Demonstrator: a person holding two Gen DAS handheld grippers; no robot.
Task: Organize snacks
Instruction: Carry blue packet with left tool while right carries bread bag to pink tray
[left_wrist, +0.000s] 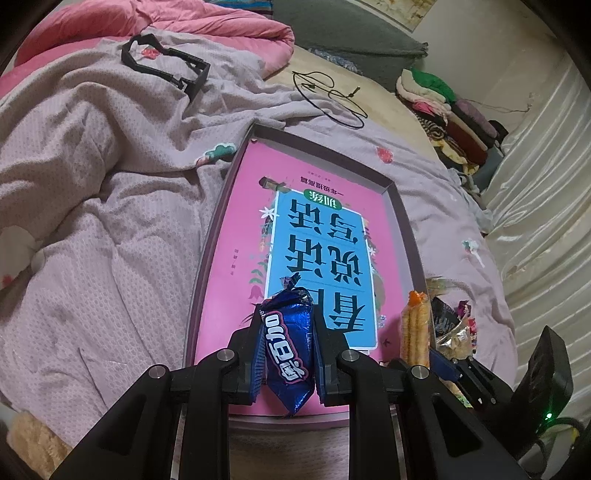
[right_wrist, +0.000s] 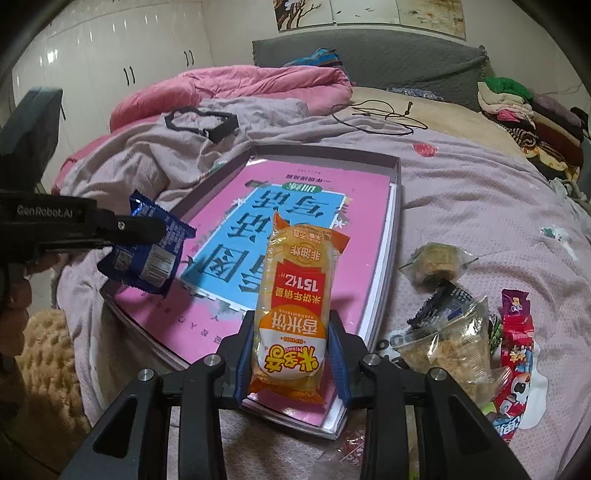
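My left gripper (left_wrist: 286, 354) is shut on a blue foil snack packet (left_wrist: 286, 343) and holds it above the near end of a shallow box (left_wrist: 400, 206) that contains a pink and blue book (left_wrist: 321, 243). In the right wrist view the left gripper (right_wrist: 162, 236) shows at the left with the blue packet (right_wrist: 147, 254). My right gripper (right_wrist: 291, 354) is shut on an orange rice-cracker pack (right_wrist: 295, 306) over the box's near right corner (right_wrist: 395, 206). The cracker pack also shows in the left wrist view (left_wrist: 415, 328).
Several loose snack packets (right_wrist: 454, 332) lie on the lilac bedsheet right of the box, one a red packet (right_wrist: 515, 354). A black plastic frame (left_wrist: 166, 62), a black cord (left_wrist: 332, 96), a pink quilt (right_wrist: 240, 85) and stacked clothes (right_wrist: 528, 114) lie further back.
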